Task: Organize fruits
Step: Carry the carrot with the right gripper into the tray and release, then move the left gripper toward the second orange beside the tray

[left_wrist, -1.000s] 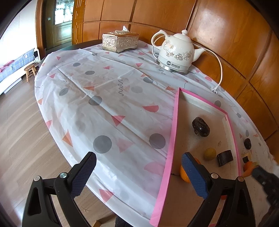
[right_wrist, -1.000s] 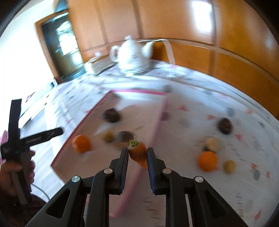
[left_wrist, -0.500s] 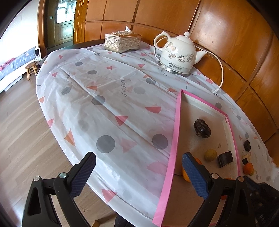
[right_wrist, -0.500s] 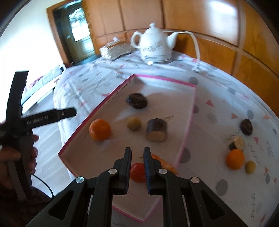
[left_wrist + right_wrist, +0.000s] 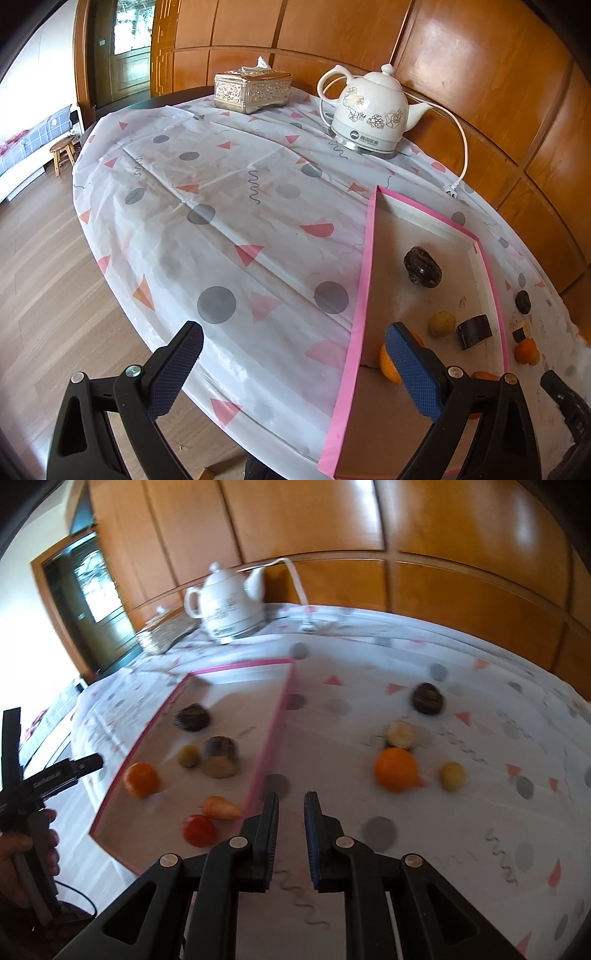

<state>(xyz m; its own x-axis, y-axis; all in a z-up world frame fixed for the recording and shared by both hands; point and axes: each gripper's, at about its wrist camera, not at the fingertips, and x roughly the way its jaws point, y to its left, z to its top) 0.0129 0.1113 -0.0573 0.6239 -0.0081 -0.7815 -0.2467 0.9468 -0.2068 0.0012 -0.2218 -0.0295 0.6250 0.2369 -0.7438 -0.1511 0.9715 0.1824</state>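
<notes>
Left wrist view: left tongs [image 5: 293, 356] spread wide, empty, over the surface [image 5: 221, 221] edge; pink-rimmed tray [image 5: 364, 280] holds a dark fruit [image 5: 422, 266], yellow fruit [image 5: 441, 324] and tangerine [image 5: 388, 363].

Right wrist view, blurred: right tongs [image 5: 290, 805] narrowly parted, empty, beside the tray's rim; strawberry [image 5: 221, 807] and tomato [image 5: 199, 829] inside; orange [image 5: 396, 769] outside on the cloth.

Both wrist views look down across table [image 5: 258, 229]; pink-edged tray [image 5: 364, 280] shared.
</notes>
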